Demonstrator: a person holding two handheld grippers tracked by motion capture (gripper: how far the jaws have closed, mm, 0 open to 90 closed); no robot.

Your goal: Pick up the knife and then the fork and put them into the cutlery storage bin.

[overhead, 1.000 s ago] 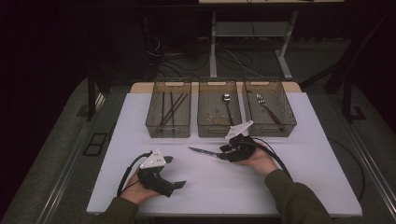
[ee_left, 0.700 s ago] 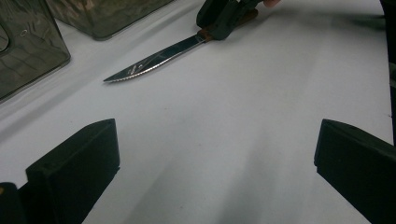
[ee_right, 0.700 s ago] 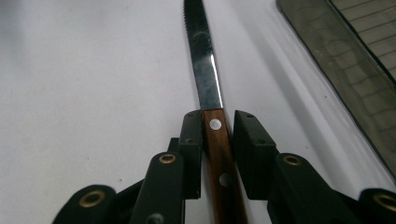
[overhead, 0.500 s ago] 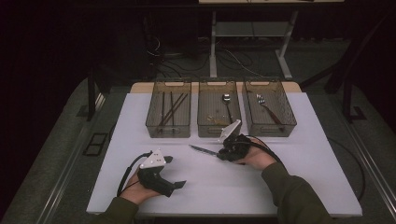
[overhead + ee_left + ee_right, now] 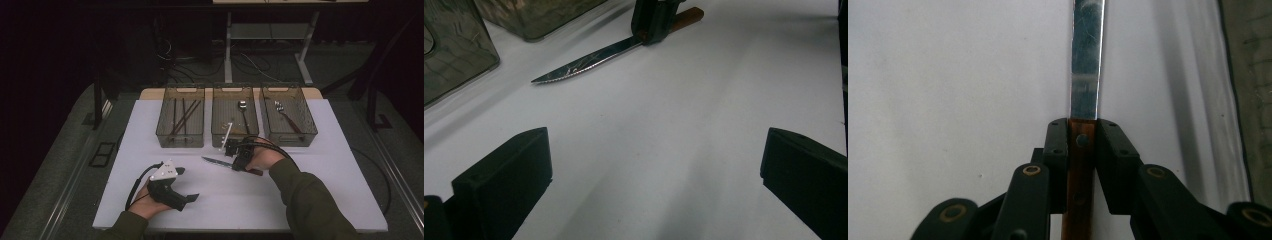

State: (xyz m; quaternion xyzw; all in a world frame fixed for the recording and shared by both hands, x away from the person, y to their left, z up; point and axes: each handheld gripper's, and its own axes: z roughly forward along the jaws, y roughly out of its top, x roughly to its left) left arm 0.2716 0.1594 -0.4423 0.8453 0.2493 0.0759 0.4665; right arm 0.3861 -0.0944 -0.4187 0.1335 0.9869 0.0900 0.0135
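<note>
From the high view, the right gripper (image 5: pixel 239 159) has a knife (image 5: pixel 220 162) clamped by its wooden handle, blade low over the white worktop (image 5: pixel 310 200) in front of three bins; sorting it into one is left, I'd judge. The left gripper view shows that knife (image 5: pixel 589 57) near the bins, the left gripper's jaws wide and empty. The right gripper view shows both pads pinching the handle.

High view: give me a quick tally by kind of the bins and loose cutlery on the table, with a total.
Bins: 3, left bin, middle bin, right bin
Knives: 1, knife, handle clamped in the right gripper
Spoons: 1, spoon in the middle bin
Forks: 1, fork in the right bin
Chopsticks: several dark sticks in the left bin, number unclear
Total: 6, sticks left out
</note>
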